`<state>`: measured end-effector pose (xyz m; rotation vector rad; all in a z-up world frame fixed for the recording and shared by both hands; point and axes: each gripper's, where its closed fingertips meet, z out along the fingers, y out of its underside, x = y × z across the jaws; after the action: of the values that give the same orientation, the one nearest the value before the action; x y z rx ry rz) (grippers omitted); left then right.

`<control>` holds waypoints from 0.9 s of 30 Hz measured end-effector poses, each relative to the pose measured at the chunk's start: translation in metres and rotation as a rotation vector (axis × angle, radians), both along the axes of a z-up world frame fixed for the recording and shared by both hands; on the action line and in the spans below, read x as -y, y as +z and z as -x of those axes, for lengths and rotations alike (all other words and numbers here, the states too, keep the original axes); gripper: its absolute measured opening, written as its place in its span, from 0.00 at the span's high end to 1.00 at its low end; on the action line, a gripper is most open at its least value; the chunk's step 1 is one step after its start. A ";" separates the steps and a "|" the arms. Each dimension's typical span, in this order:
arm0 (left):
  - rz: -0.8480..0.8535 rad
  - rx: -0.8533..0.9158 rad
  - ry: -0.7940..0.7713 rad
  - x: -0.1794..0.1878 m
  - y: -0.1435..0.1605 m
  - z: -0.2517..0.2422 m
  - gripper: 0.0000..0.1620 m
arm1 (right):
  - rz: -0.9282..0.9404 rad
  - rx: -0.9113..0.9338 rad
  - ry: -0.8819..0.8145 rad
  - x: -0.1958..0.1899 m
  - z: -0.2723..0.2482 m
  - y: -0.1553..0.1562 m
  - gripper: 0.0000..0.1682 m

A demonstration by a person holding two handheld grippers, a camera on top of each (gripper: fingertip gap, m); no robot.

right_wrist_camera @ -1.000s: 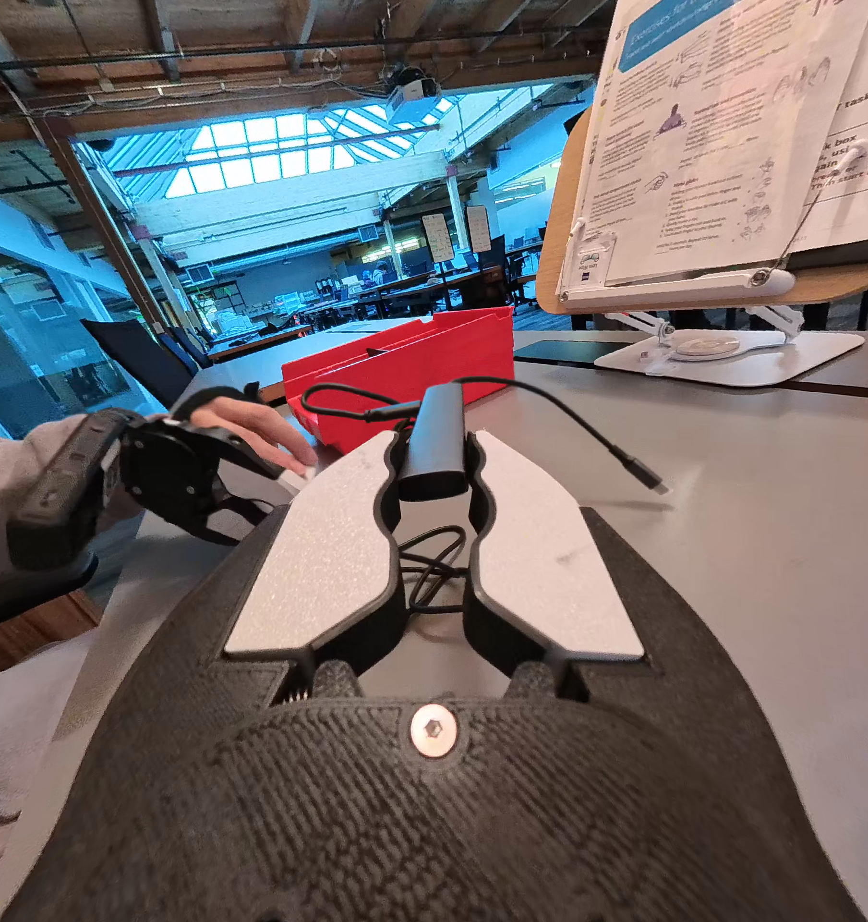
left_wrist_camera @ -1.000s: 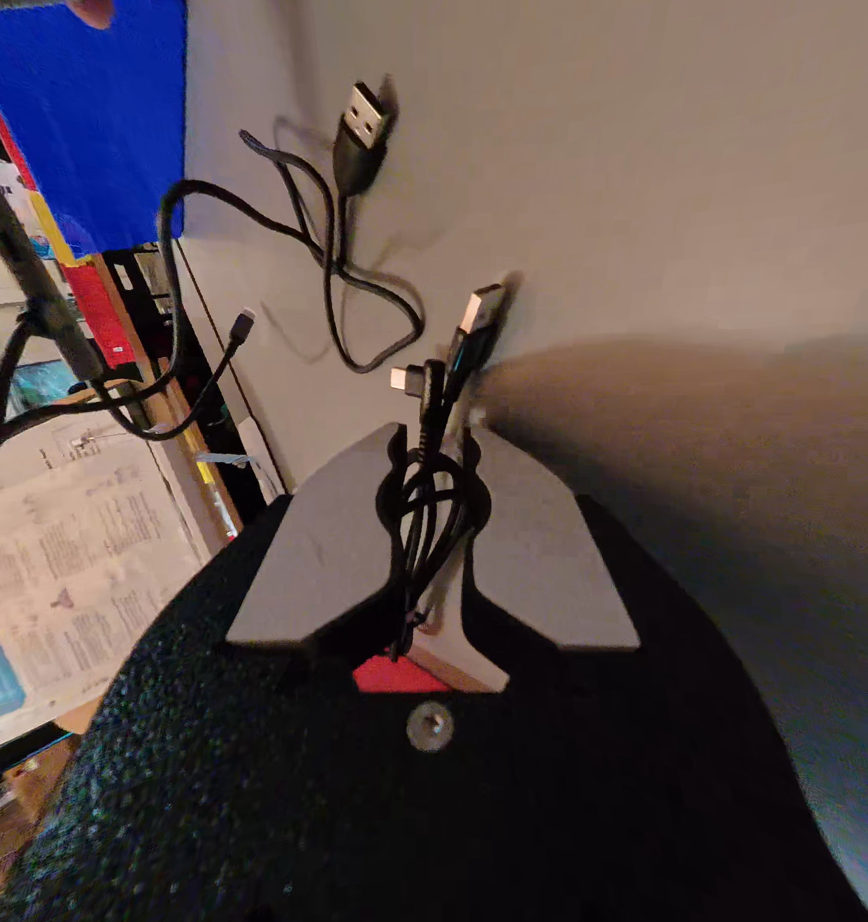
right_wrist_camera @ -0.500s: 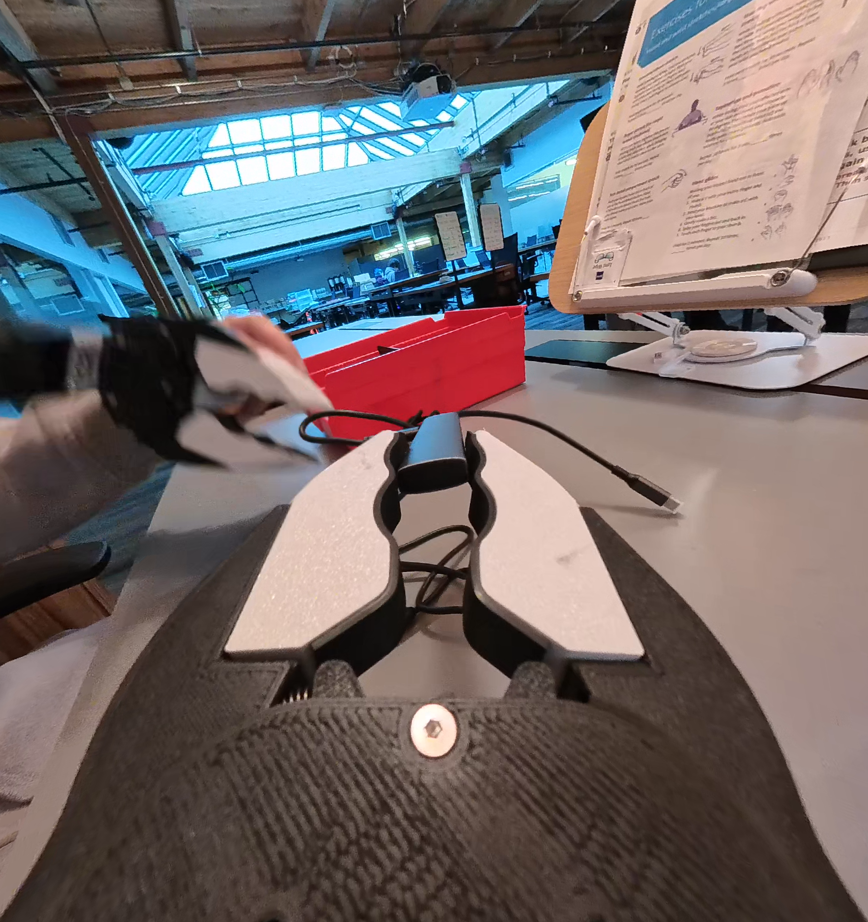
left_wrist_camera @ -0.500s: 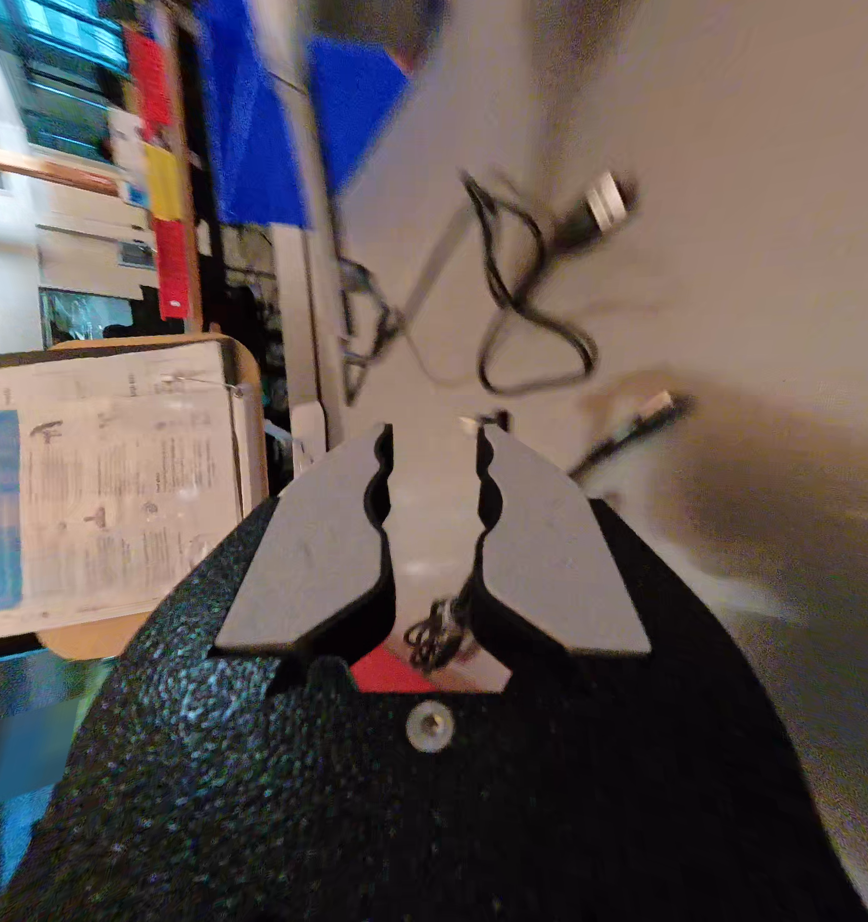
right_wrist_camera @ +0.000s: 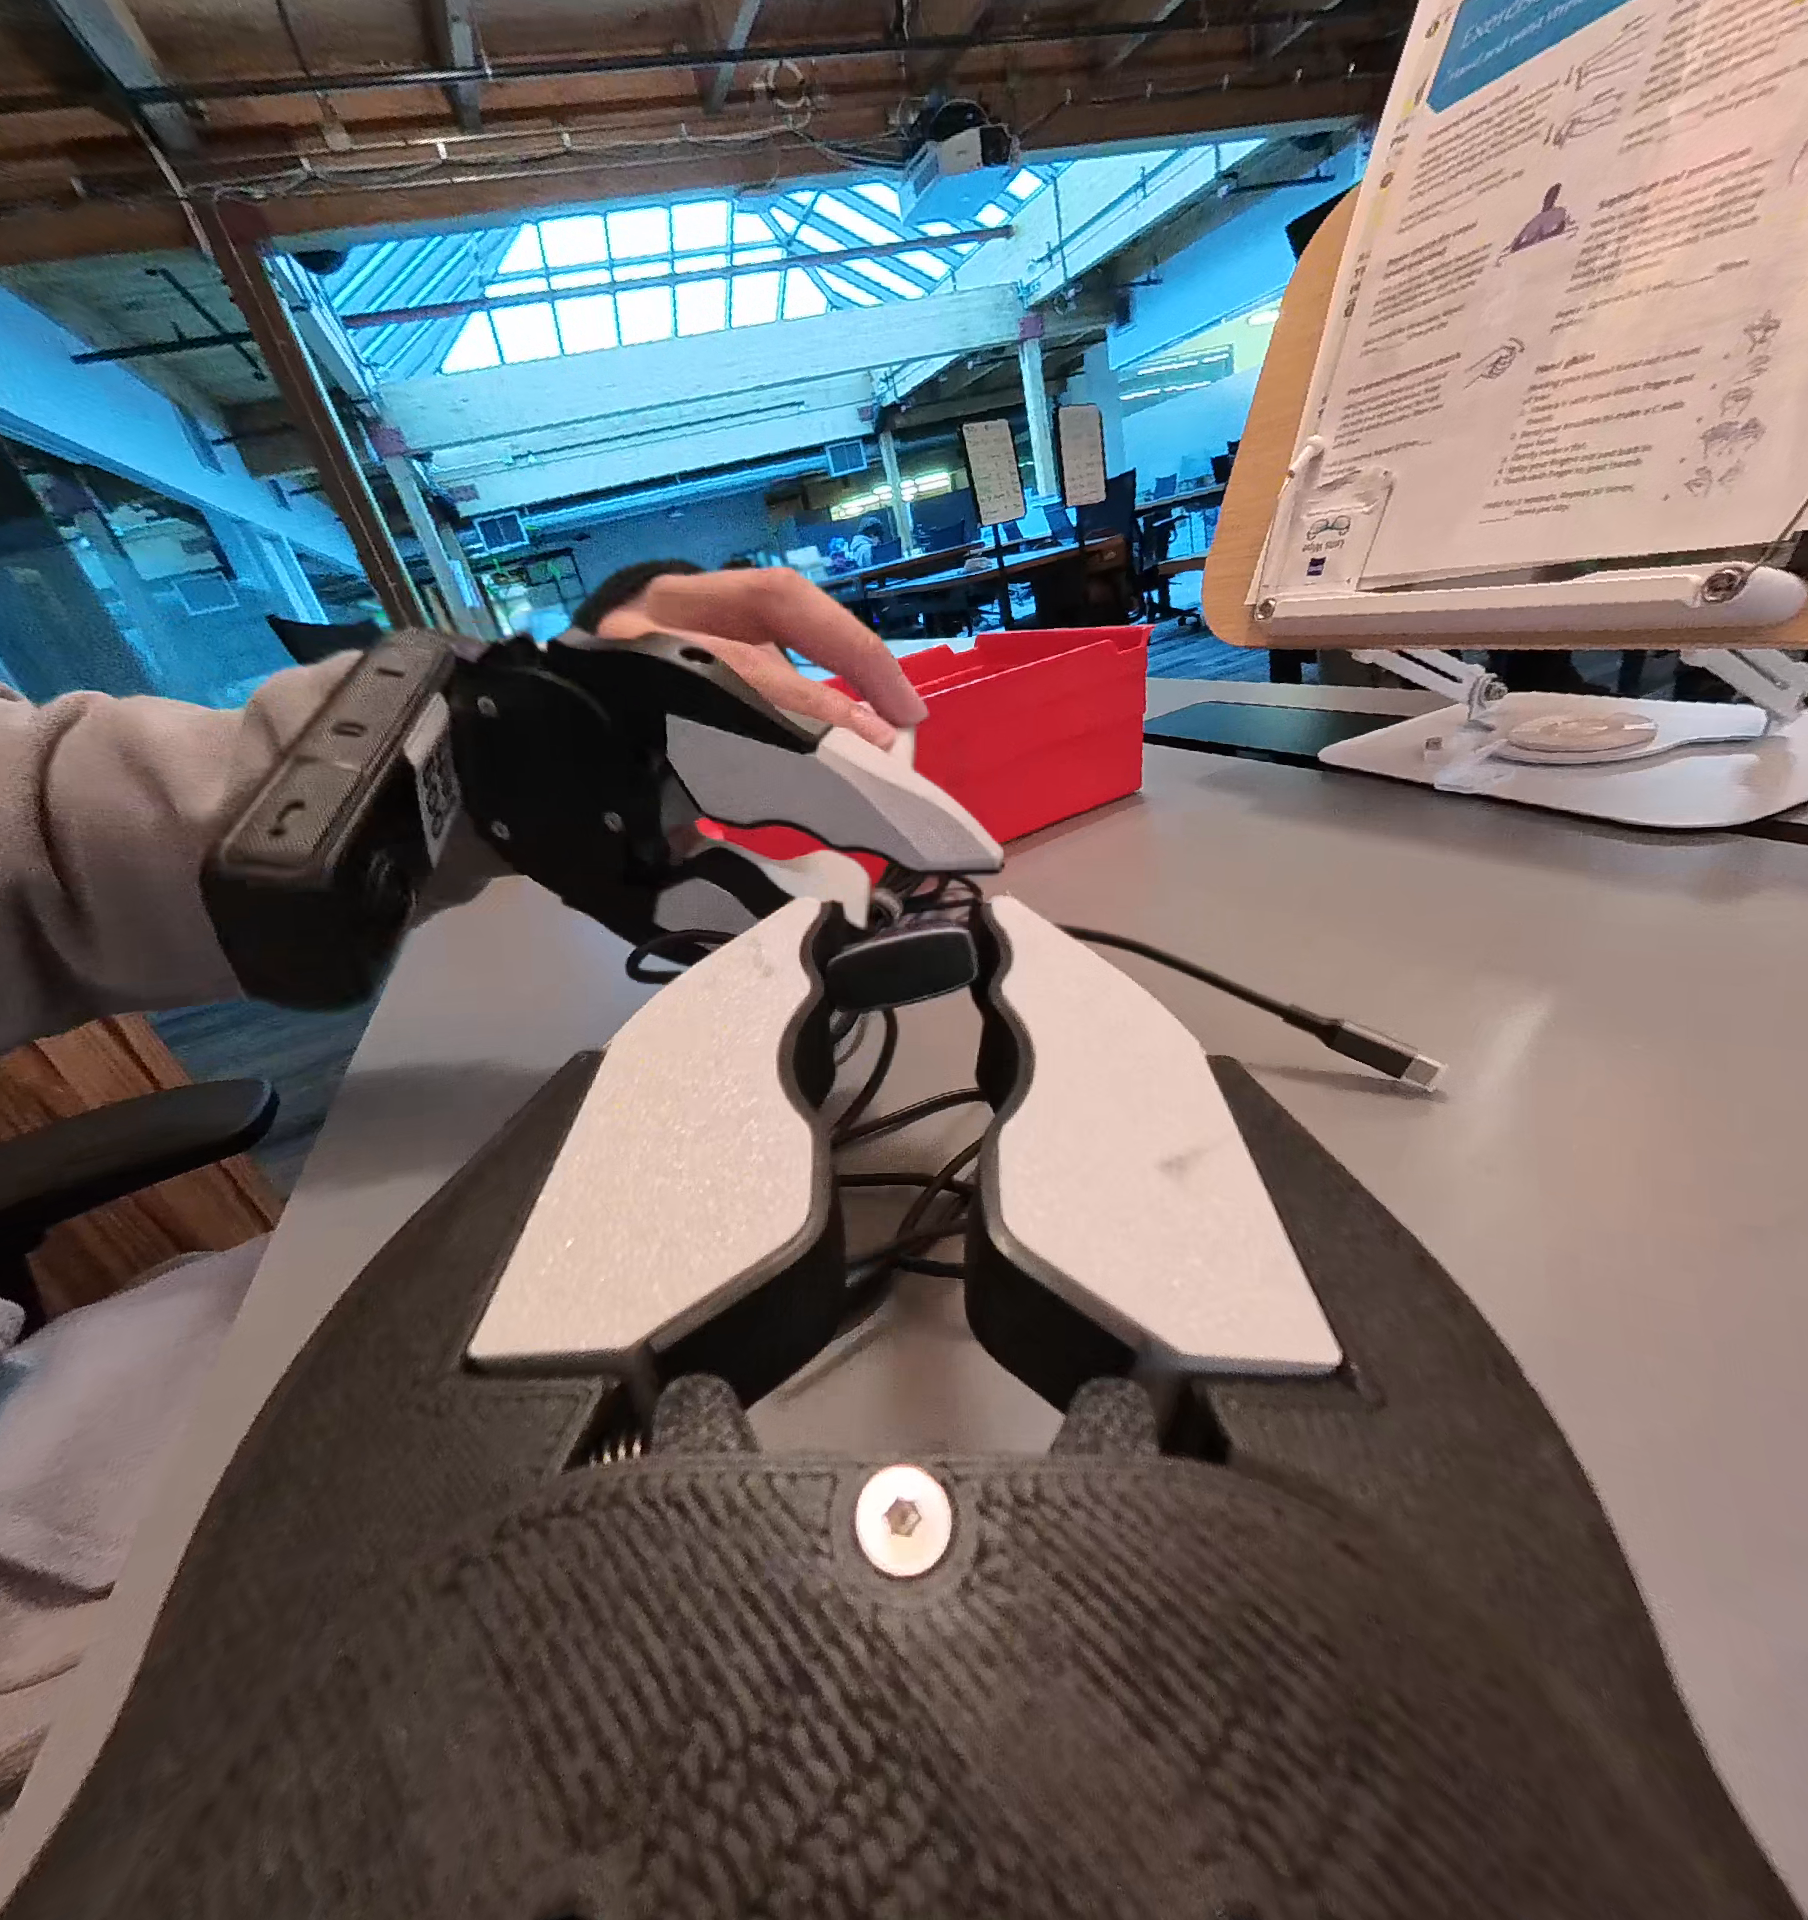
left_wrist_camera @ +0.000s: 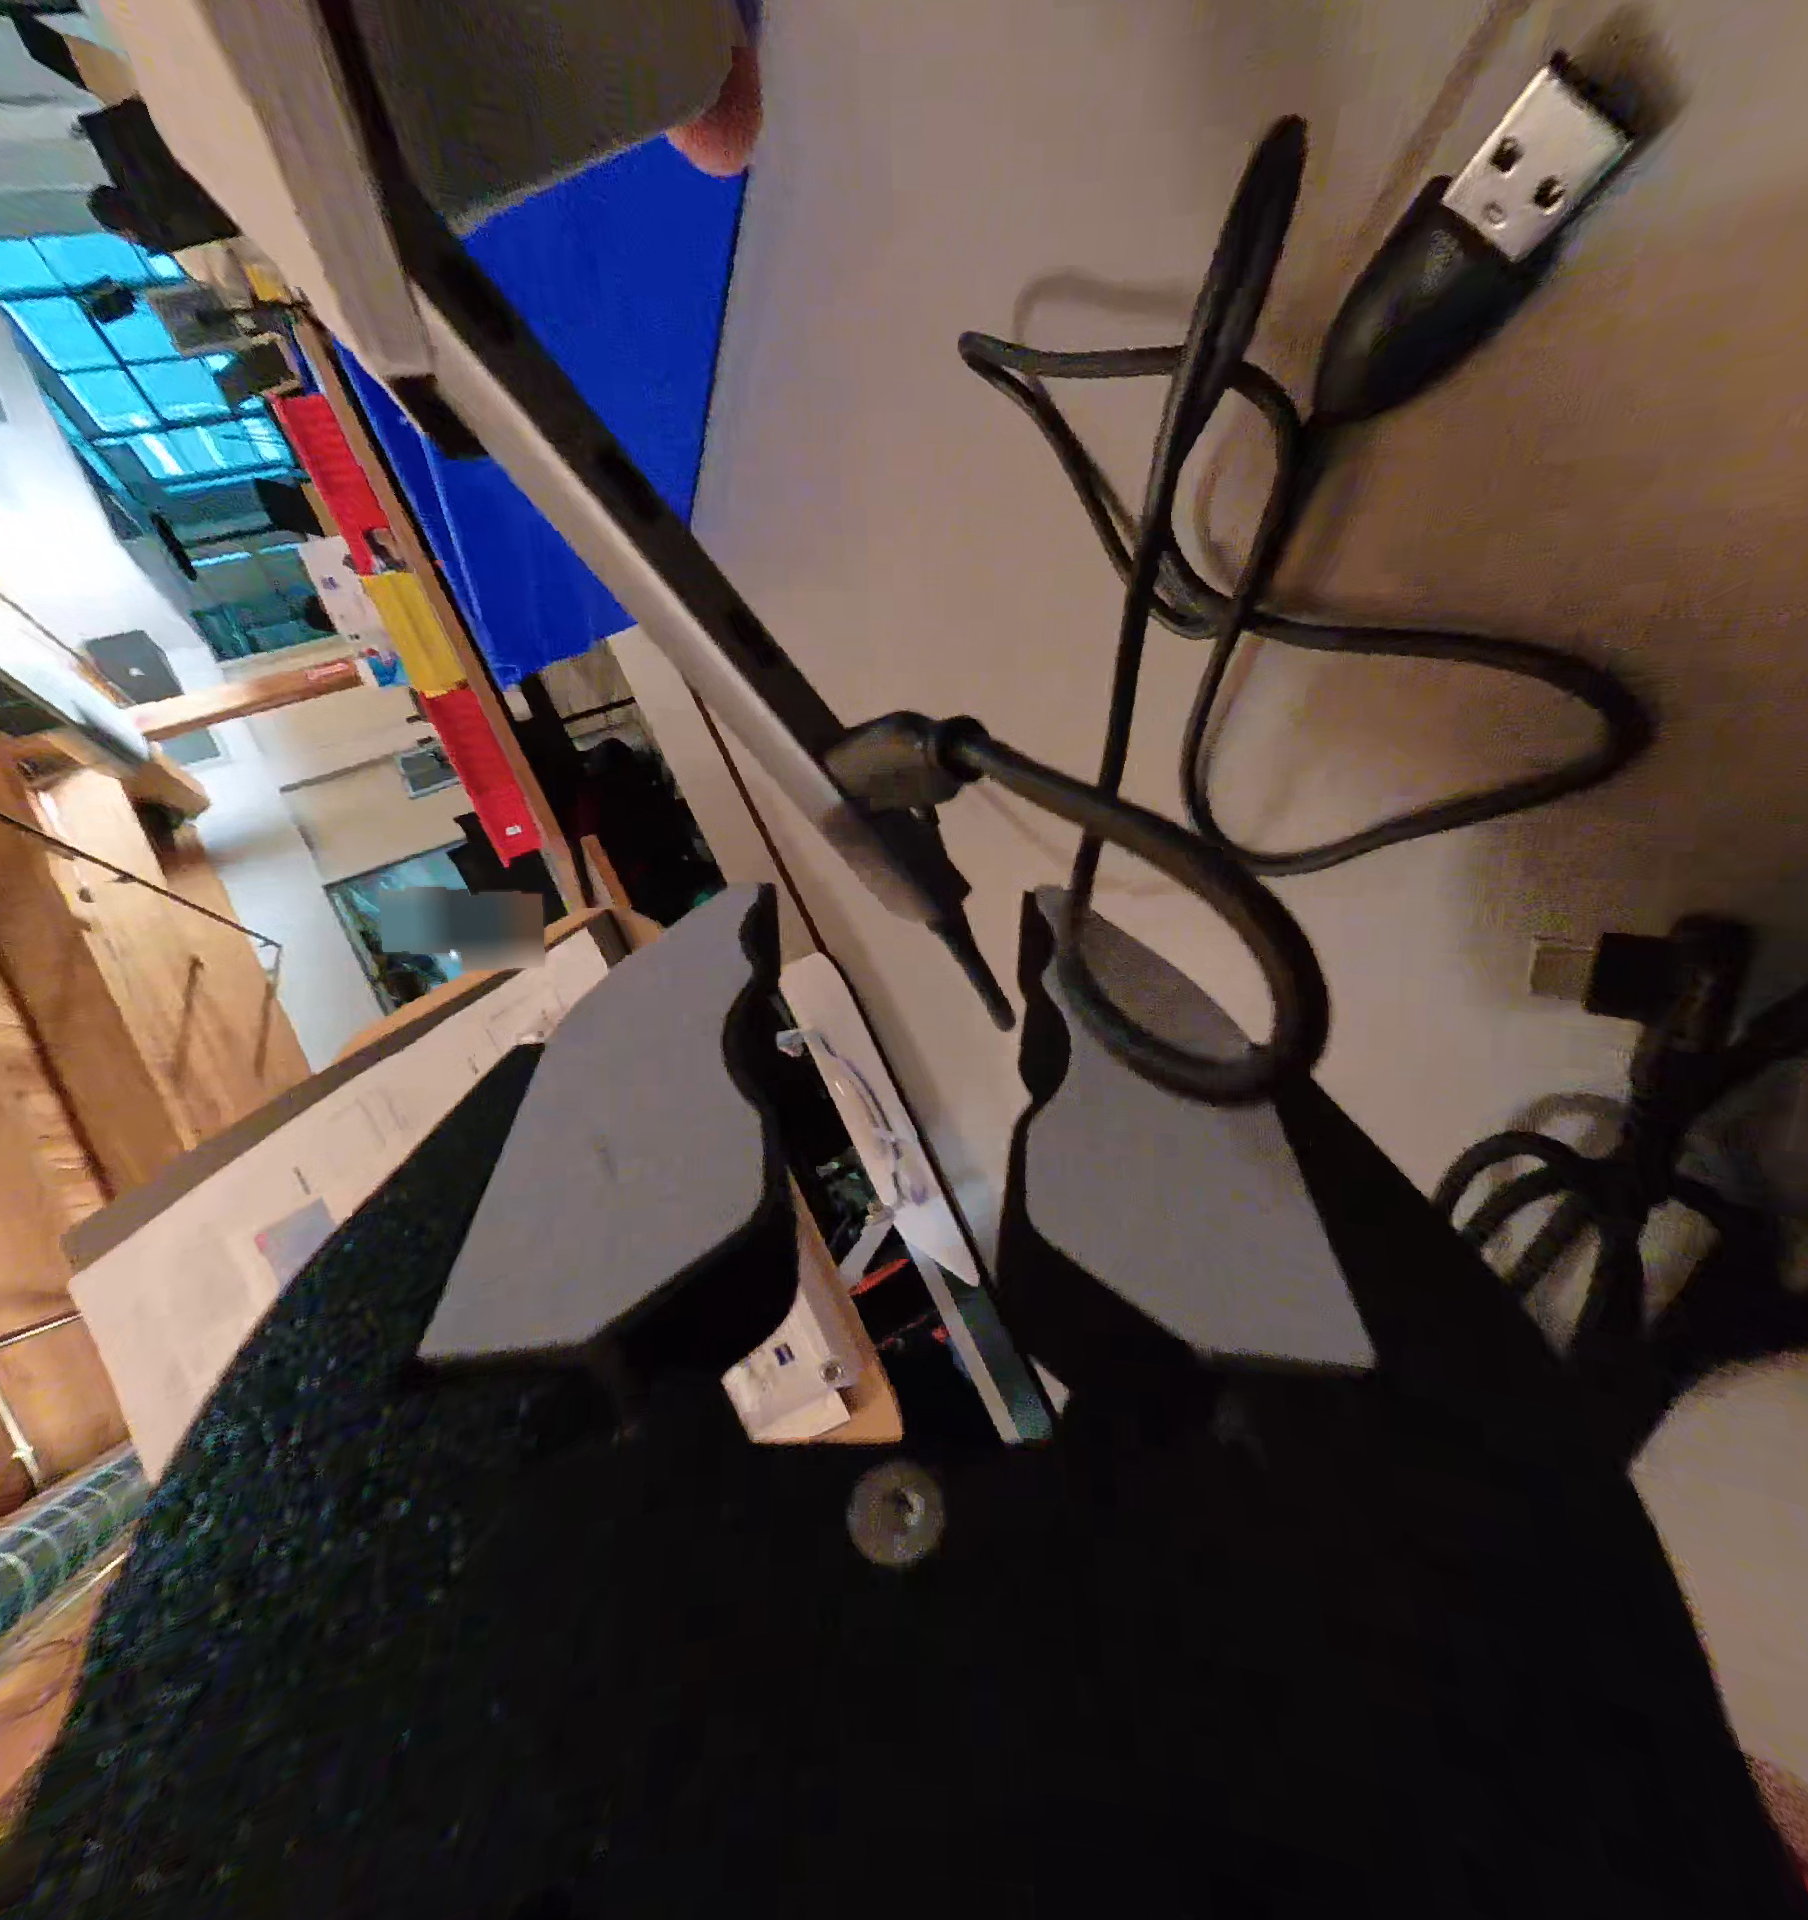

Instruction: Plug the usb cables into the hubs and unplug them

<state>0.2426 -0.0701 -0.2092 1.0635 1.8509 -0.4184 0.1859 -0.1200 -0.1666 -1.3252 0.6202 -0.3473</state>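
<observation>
My right gripper [right_wrist_camera: 898, 914] is shut on a slim dark USB hub [right_wrist_camera: 900, 966], seen end-on above the grey table [right_wrist_camera: 1565, 1195]. In the left wrist view the hub [left_wrist_camera: 609, 488] runs as a long bar slanting across, its lead [left_wrist_camera: 1170, 842] looping over my right-hand finger. The lead's plug [right_wrist_camera: 1388, 1062] lies on the table. My left gripper [left_wrist_camera: 895, 914] is open and empty, its tips just short of the hub's lead end; it also shows in the right wrist view [right_wrist_camera: 858, 831]. A loose black cable with a USB-A plug [left_wrist_camera: 1523, 187] lies beyond. A bundled cable [left_wrist_camera: 1606, 1195] lies at right.
A red bin [right_wrist_camera: 1035, 727] stands behind the left gripper. A document stand [right_wrist_camera: 1565, 613] with printed sheets is at the back right on a white base [right_wrist_camera: 1606, 769]. A blue sheet [left_wrist_camera: 588, 416] lies on the table. A person's sleeve [right_wrist_camera: 58, 852] reaches in from the left. Some 9 cm of space lies between my two pairs of fingers.
My left gripper let go of the bundled cable, opened wide and swung over to the hub's end. My right gripper kept its hold and turned the hub end-on.
</observation>
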 end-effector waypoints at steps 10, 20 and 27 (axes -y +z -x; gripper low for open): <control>0.240 0.174 -0.074 0.014 0.040 -0.005 0.93 | -0.096 -0.035 0.035 0.010 0.003 0.004 0.86; 0.240 0.299 -0.238 0.014 0.066 0.003 0.95 | 0.026 -0.037 0.106 -0.009 0.010 -0.005 0.82; 0.225 0.212 -0.214 0.015 0.055 -0.002 0.94 | 0.094 -0.049 0.042 -0.012 0.002 -0.011 0.84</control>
<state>0.2450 -0.0846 -0.1546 1.1083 1.4721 -0.6010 0.1836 -0.1084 -0.1780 -1.4381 0.6225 -0.3132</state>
